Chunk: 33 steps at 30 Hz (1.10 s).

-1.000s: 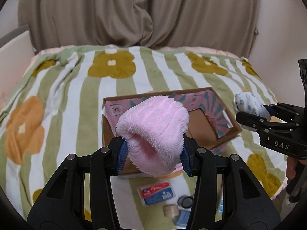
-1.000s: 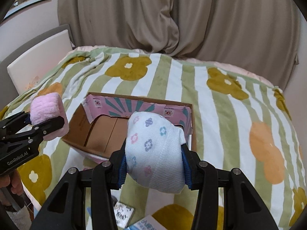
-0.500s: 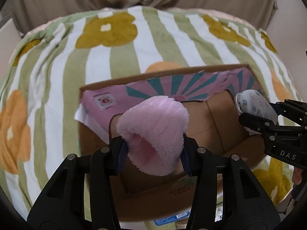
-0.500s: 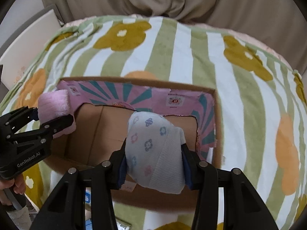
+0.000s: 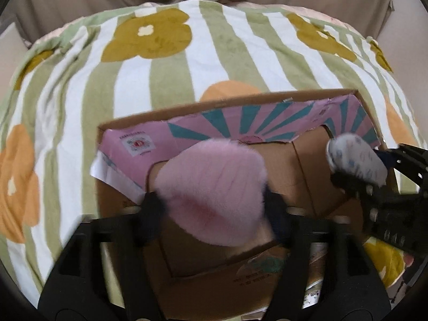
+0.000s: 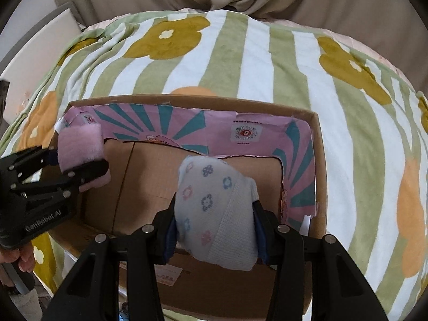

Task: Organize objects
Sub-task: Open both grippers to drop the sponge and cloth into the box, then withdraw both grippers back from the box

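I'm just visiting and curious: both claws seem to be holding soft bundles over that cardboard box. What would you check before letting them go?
1. Left gripper has a firm hold on the pink fluffy bundle: ok, it is pinched between both fingers.
2. Right gripper holds the white flowered bundle: ok, clamped on both sides.
3. Both bundles are over the open cardboard box, not the striped blanket: ok.
4. Box floor below is free: ok where bare cardboard shows; the part under the bundles is hidden.
5. The two grippers are apart: ok, a gap shows between them.
6. How far the bundles will drop: cannot tell.
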Each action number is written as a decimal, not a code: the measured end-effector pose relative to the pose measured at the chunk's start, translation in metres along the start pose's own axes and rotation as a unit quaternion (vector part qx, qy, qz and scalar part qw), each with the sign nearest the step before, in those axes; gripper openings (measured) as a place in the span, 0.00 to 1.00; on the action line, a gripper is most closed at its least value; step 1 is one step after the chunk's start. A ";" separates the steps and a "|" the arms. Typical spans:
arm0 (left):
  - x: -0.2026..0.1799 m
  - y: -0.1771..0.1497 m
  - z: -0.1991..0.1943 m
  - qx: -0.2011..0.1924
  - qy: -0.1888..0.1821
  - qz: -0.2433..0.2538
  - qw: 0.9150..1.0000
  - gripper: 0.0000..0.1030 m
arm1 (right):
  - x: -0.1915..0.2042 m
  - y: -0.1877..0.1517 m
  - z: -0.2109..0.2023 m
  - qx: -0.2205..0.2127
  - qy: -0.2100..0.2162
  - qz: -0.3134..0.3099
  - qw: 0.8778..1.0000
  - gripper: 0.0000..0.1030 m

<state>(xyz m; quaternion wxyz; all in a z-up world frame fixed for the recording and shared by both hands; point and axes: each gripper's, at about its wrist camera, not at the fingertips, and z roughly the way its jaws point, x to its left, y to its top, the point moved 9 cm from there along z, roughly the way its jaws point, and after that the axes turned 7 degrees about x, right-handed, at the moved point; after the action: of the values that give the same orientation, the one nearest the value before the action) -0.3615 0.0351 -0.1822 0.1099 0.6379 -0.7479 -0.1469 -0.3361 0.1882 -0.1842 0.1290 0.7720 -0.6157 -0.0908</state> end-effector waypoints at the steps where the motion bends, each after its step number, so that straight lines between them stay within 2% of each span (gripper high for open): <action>1: 0.002 0.002 -0.005 -0.011 0.015 0.003 1.000 0.99 | 0.001 -0.002 0.000 0.005 -0.009 -0.009 1.000 0.51; 2: 0.002 0.004 -0.010 -0.021 0.022 0.008 1.000 1.00 | 0.001 -0.004 -0.002 0.004 -0.023 -0.020 1.000 0.69; 4: 0.001 0.005 -0.016 -0.028 0.030 0.020 0.999 1.00 | 0.002 -0.007 -0.008 -0.012 -0.032 -0.034 0.999 0.98; 9: 0.000 0.002 -0.024 -0.031 0.022 0.019 0.999 1.00 | 0.006 -0.018 -0.014 -0.024 -0.005 -0.038 0.999 0.99; 20: 0.004 -0.009 -0.042 -0.041 0.000 -0.002 0.999 1.00 | 0.011 -0.021 -0.020 -0.036 -0.007 -0.031 0.999 0.99; 26: 0.009 -0.017 -0.065 -0.065 -0.002 -0.010 0.998 1.00 | 0.014 -0.022 -0.035 -0.049 -0.018 -0.028 0.998 0.99; 33: 0.011 -0.026 -0.113 -0.117 0.005 -0.010 0.993 1.00 | 0.022 -0.025 -0.078 -0.098 -0.040 -0.028 0.994 0.99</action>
<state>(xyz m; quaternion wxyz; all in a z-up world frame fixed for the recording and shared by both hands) -0.3001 0.0115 -0.0865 0.1857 0.6292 -0.7185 -0.2310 -0.2845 0.1783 -0.1179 0.1766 0.7687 -0.5864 -0.1845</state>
